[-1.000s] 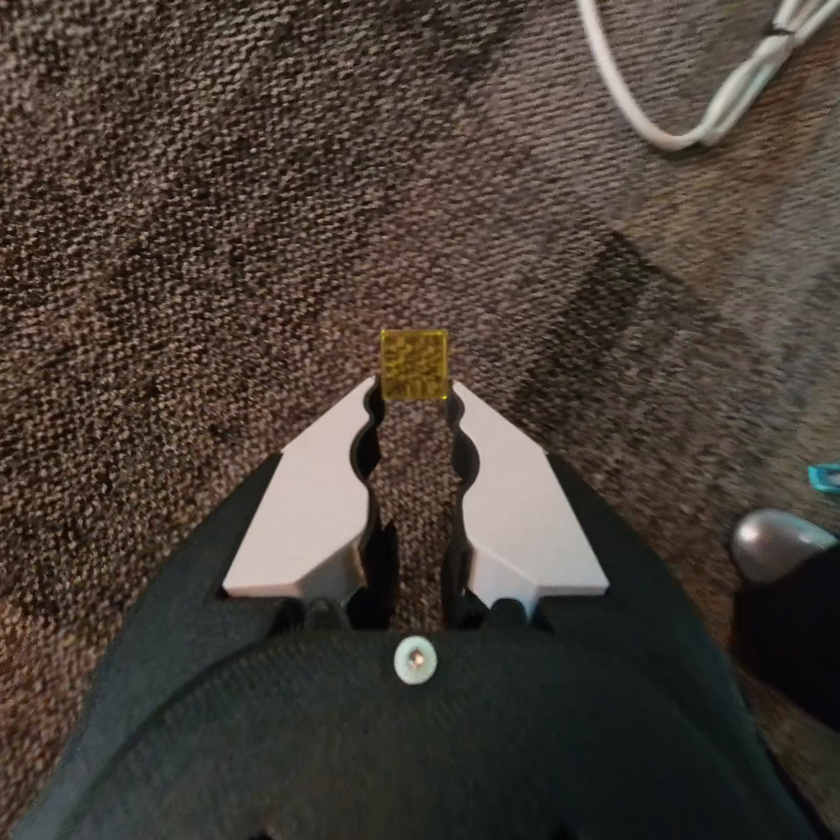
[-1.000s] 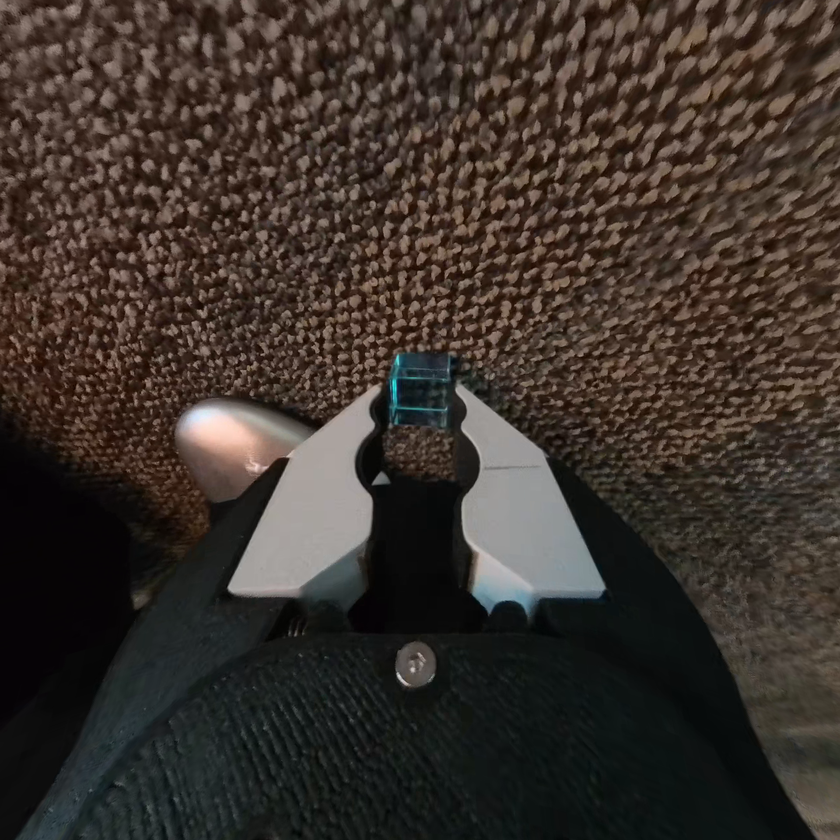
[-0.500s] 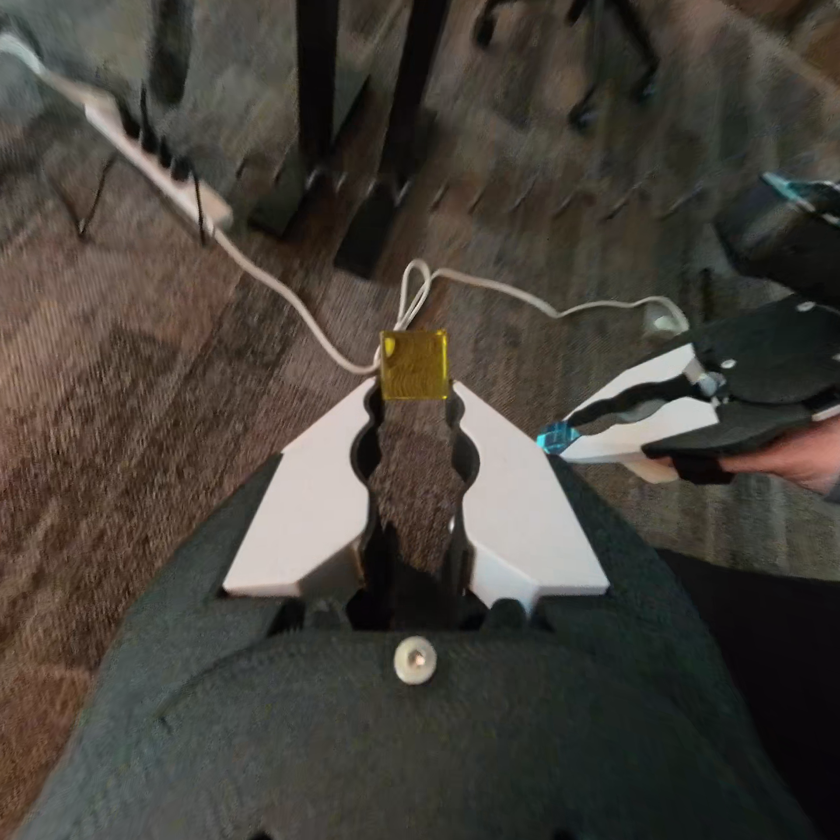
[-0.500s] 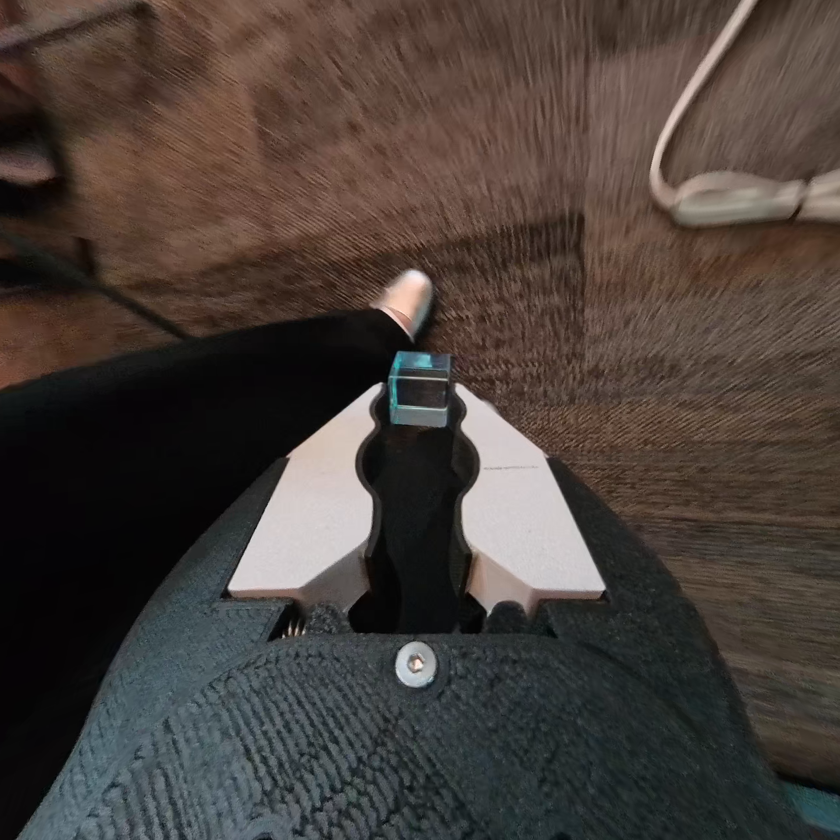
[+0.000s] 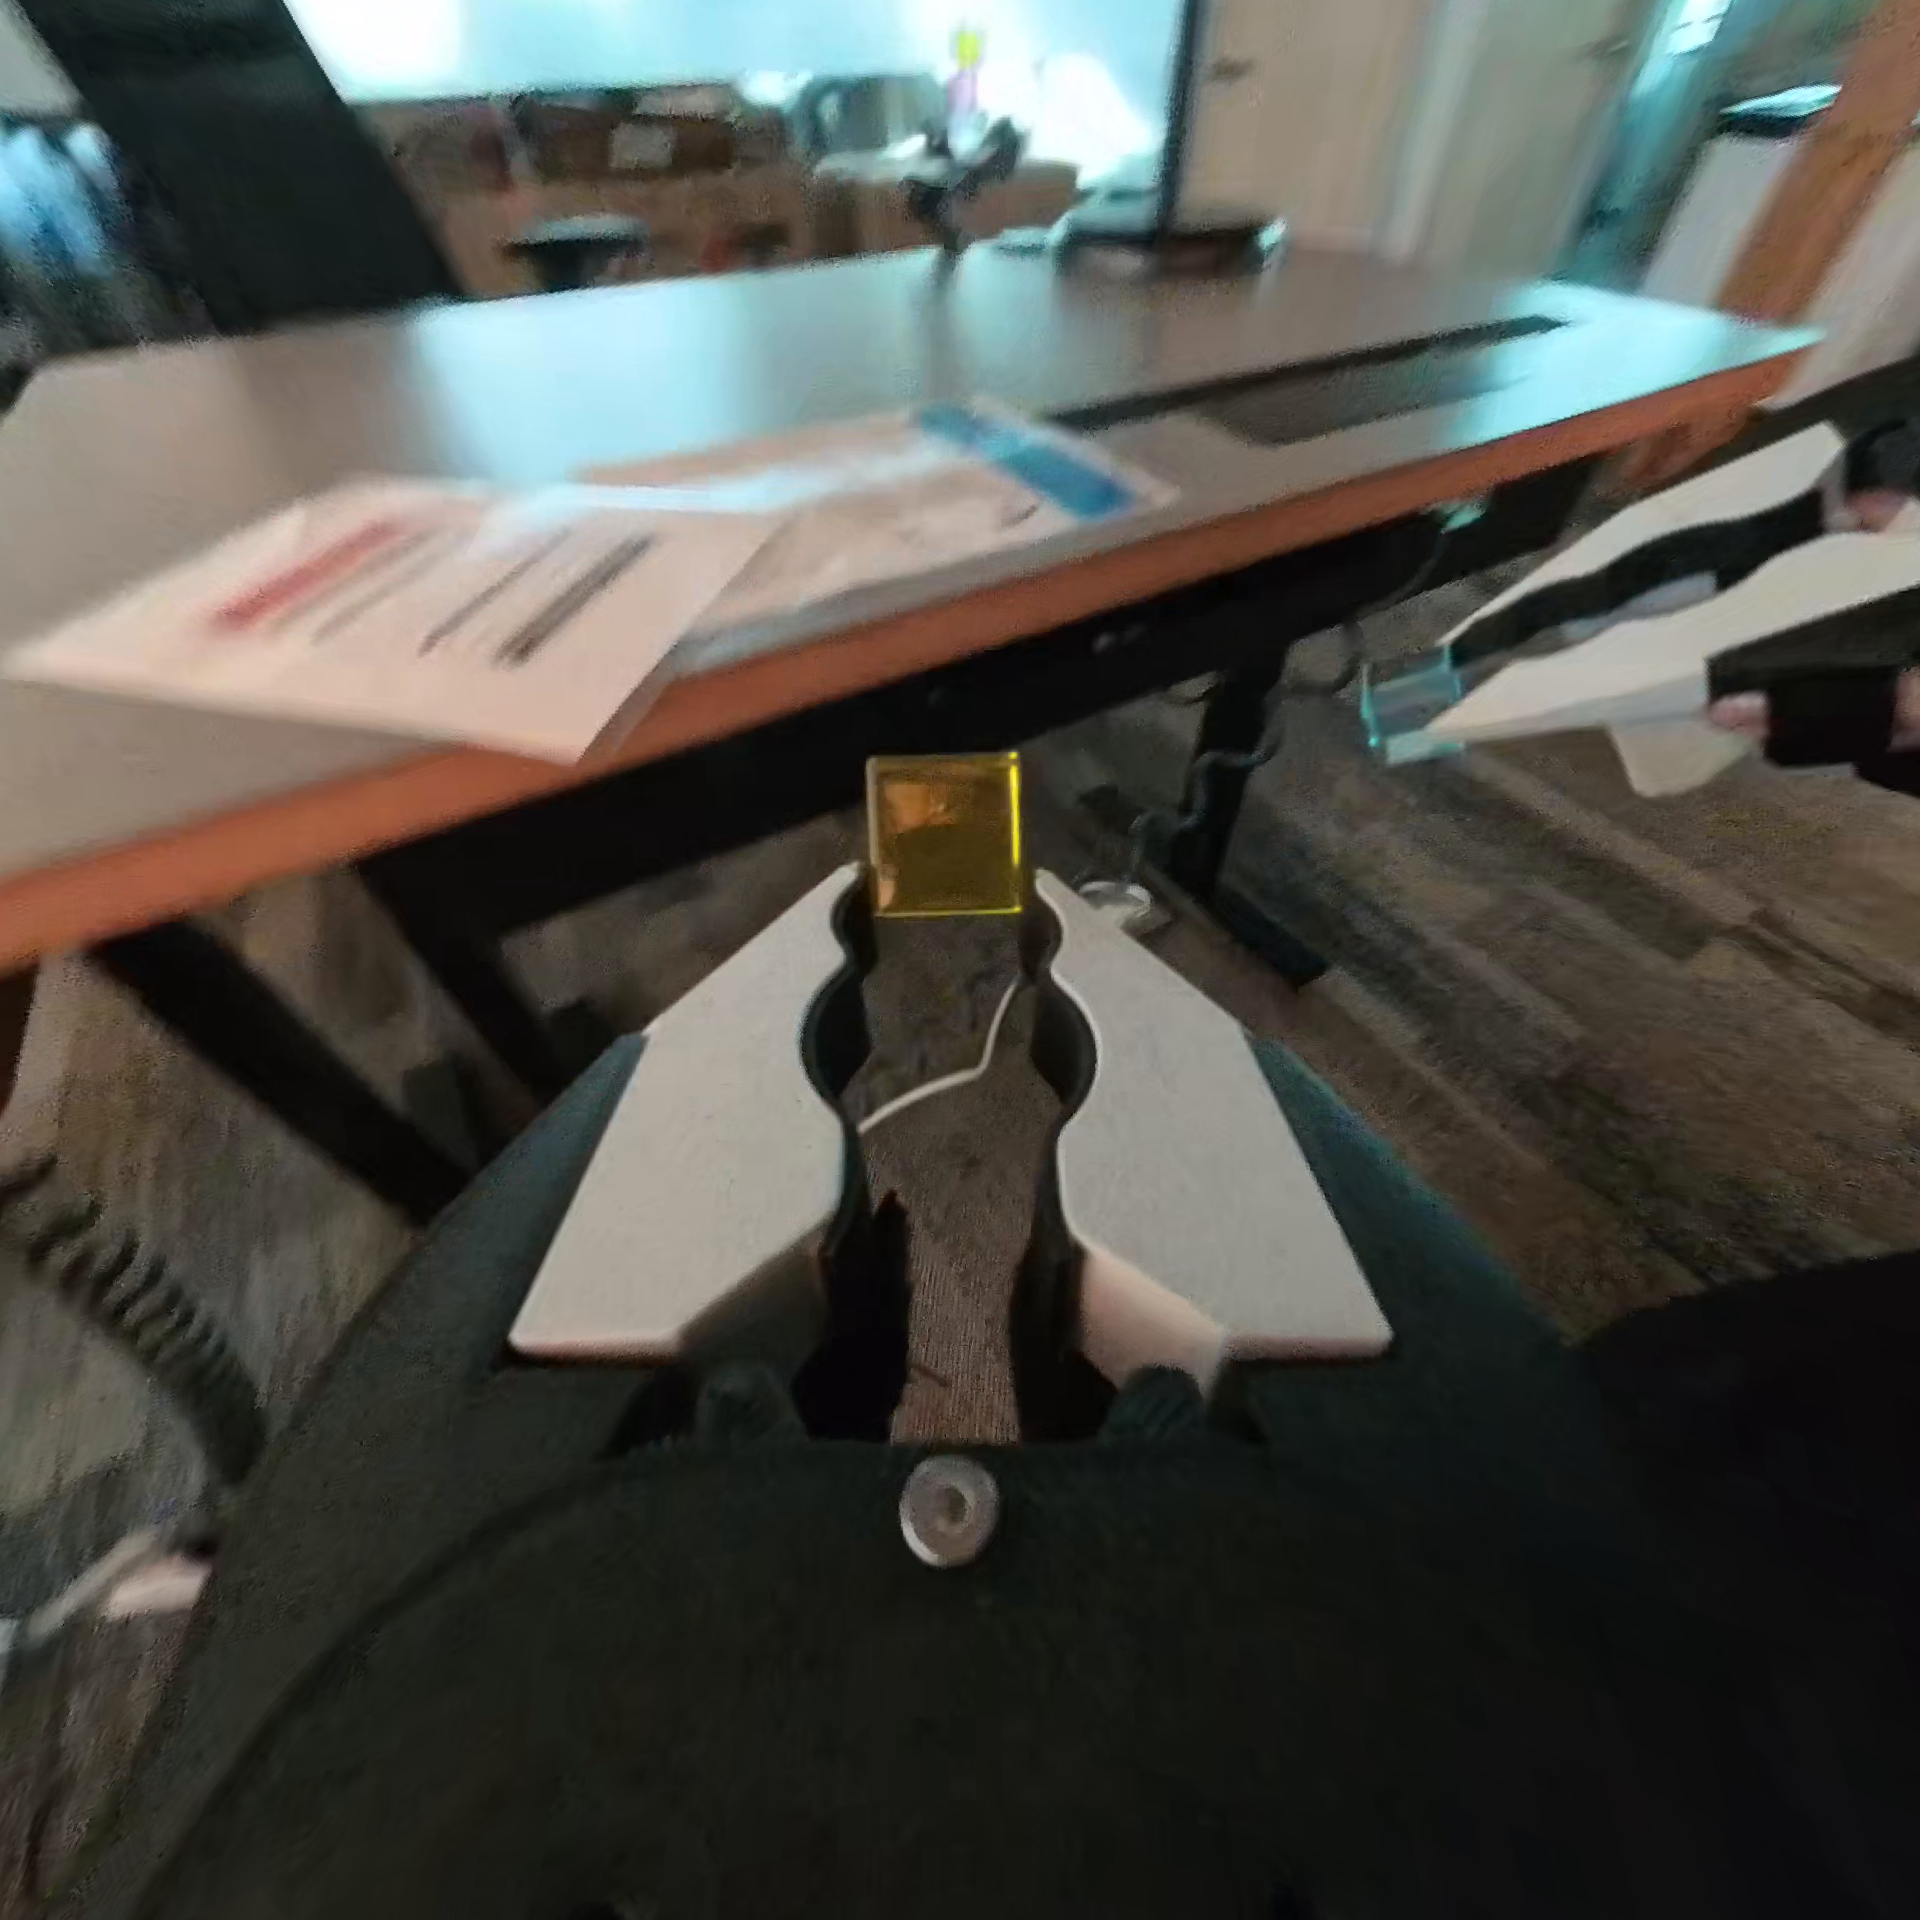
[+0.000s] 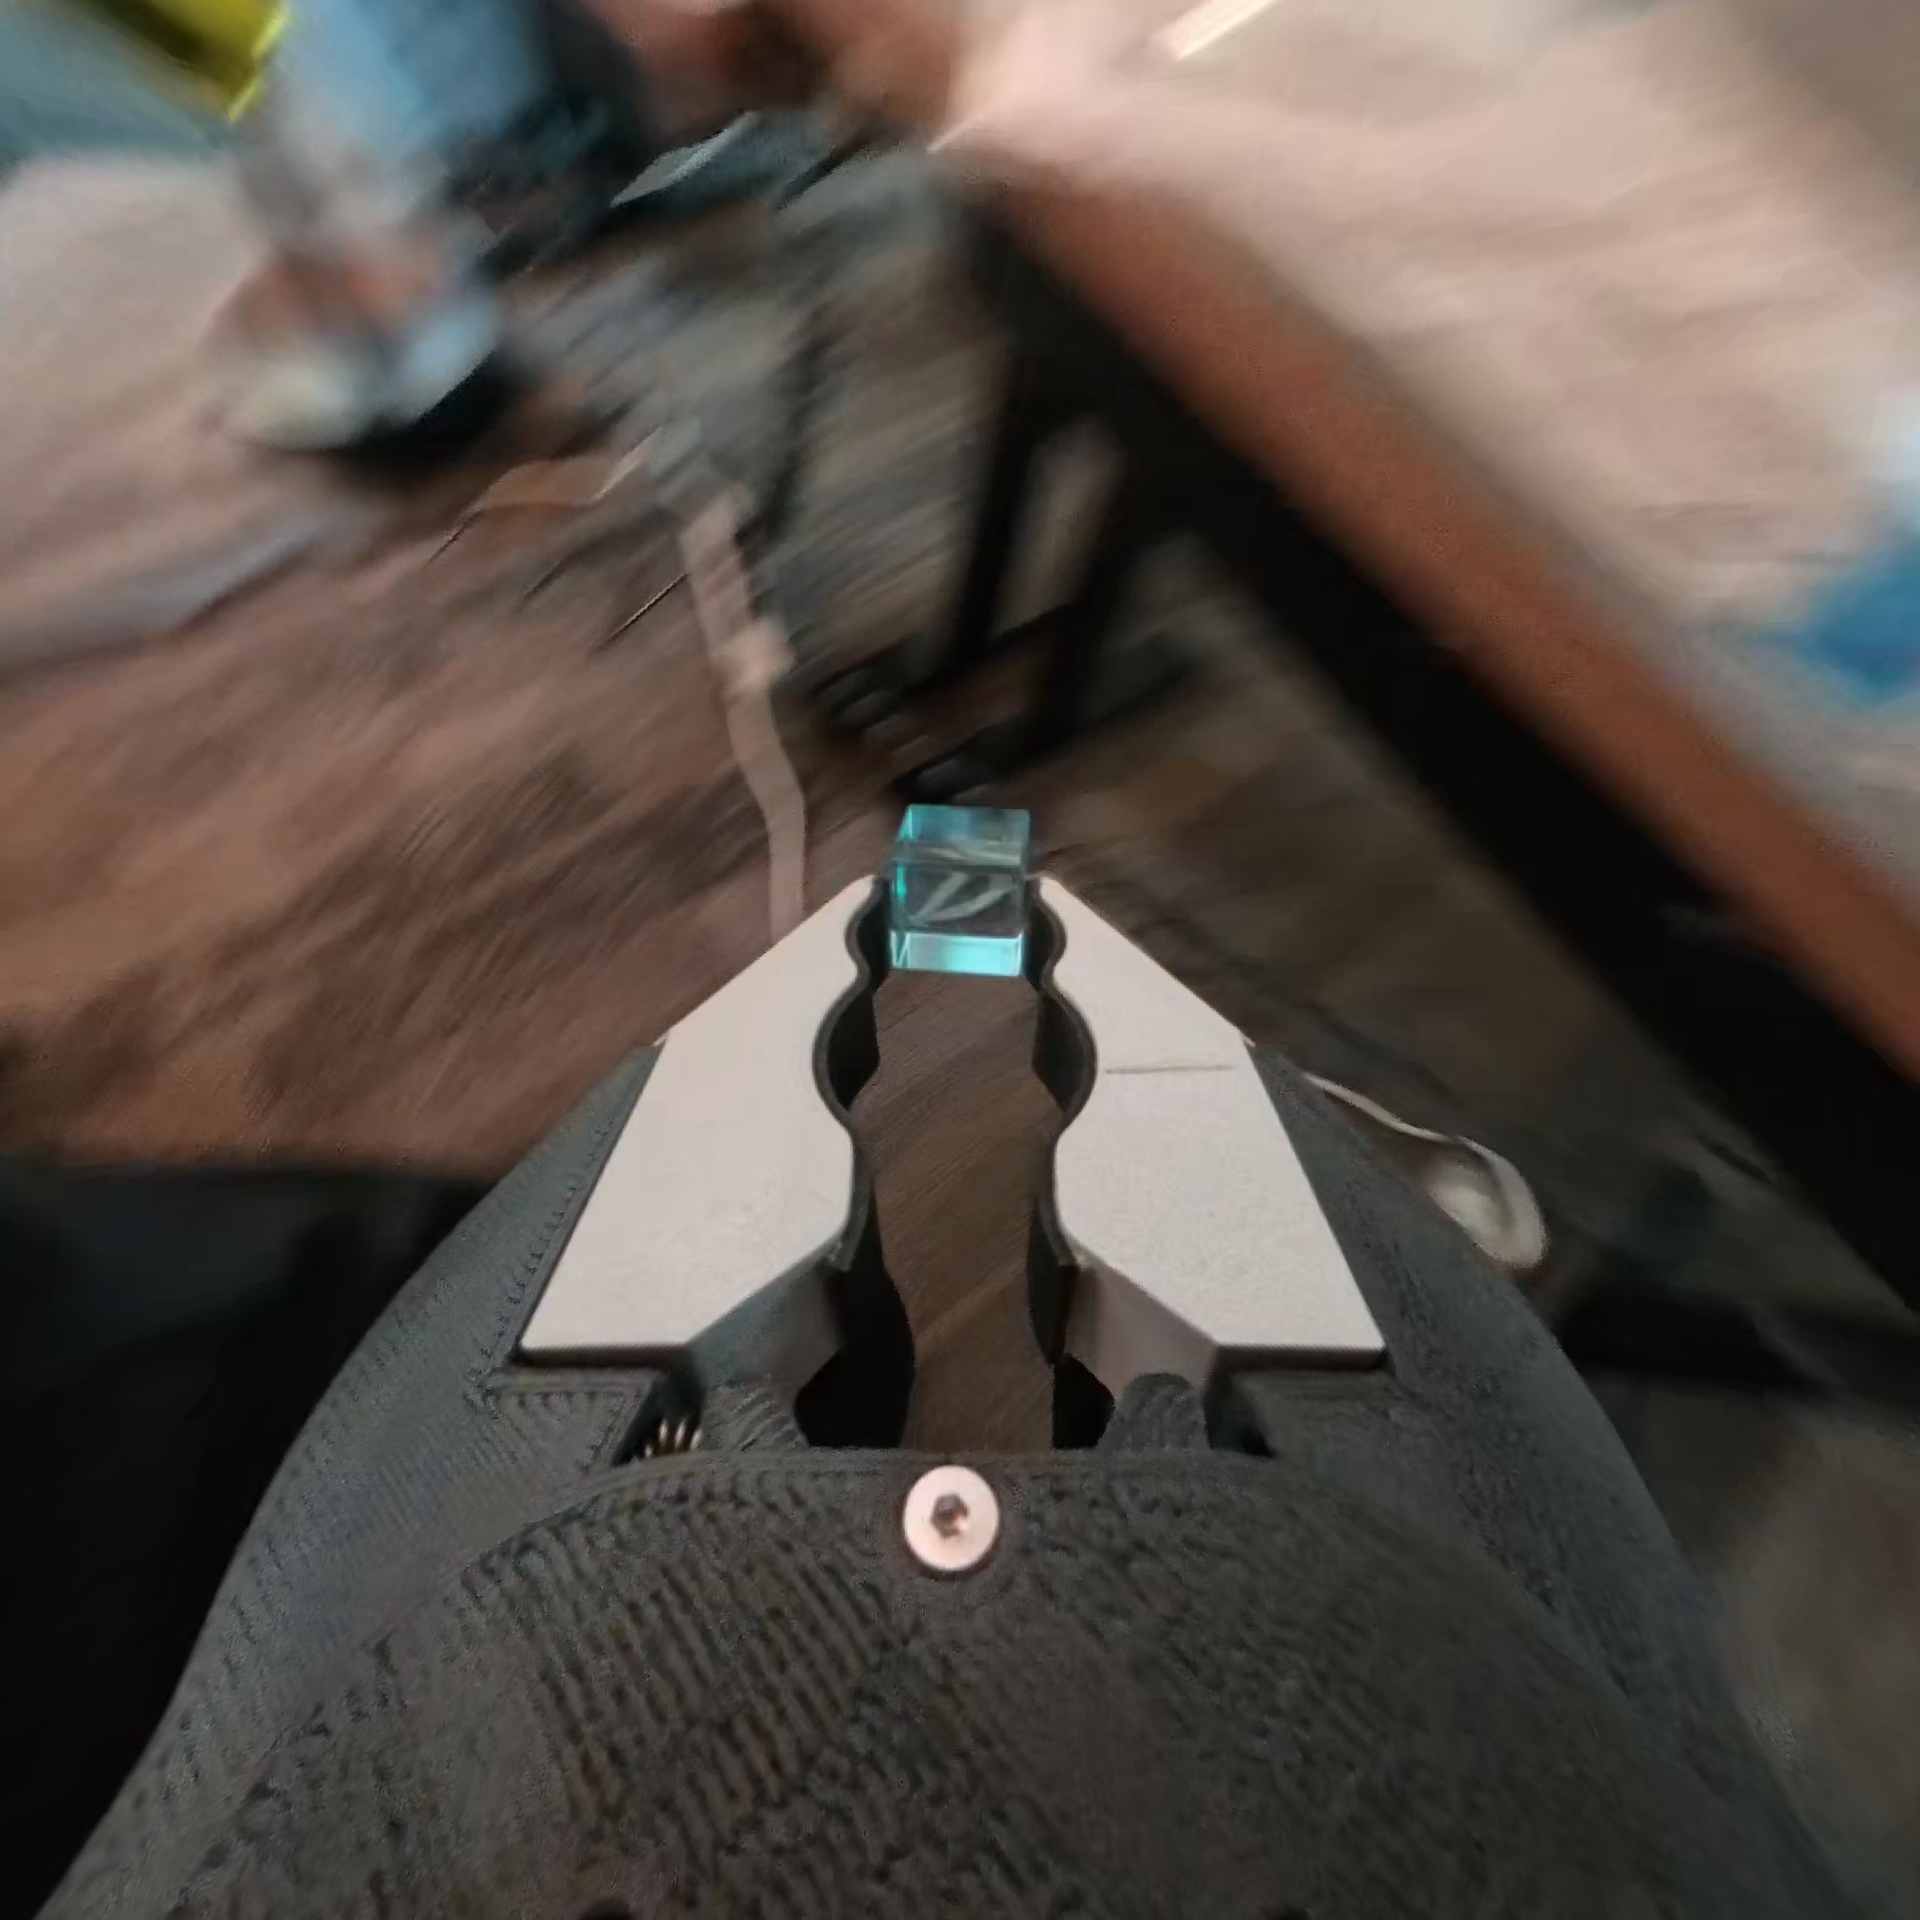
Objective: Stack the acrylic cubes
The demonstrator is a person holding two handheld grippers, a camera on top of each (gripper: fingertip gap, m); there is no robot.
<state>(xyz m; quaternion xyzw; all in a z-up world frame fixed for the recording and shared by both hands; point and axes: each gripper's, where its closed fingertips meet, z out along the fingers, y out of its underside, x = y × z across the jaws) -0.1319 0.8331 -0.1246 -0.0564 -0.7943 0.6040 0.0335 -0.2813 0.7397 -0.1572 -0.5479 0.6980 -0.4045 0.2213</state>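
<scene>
A long table (image 5: 727,343) with a dark top and an orange-brown edge fills the upper part of the left wrist view, standing on dark legs above a brown carpet (image 5: 1507,987); on its near end lie printed paper sheets (image 5: 416,603), one of them with a blue band, and they are blurred; a white cable (image 5: 956,1081) runs over the carpet below the fingers; the left gripper (image 5: 943,894) is held in the air in front of the table edge, lower than the top, and its two white fingertips pinch a yellow transparent cube (image 5: 943,836) from both sides, each tip against one side of it; the right gripper (image 6: 960,914) pinches in the same manner a blue-green transparent cube (image 6: 960,904), and in the left wrist view it shows at the right edge, well apart from the yellow cube; the right wrist view is much blurred, so only the carpet, a pale cable and the table edge can be told there.
</scene>
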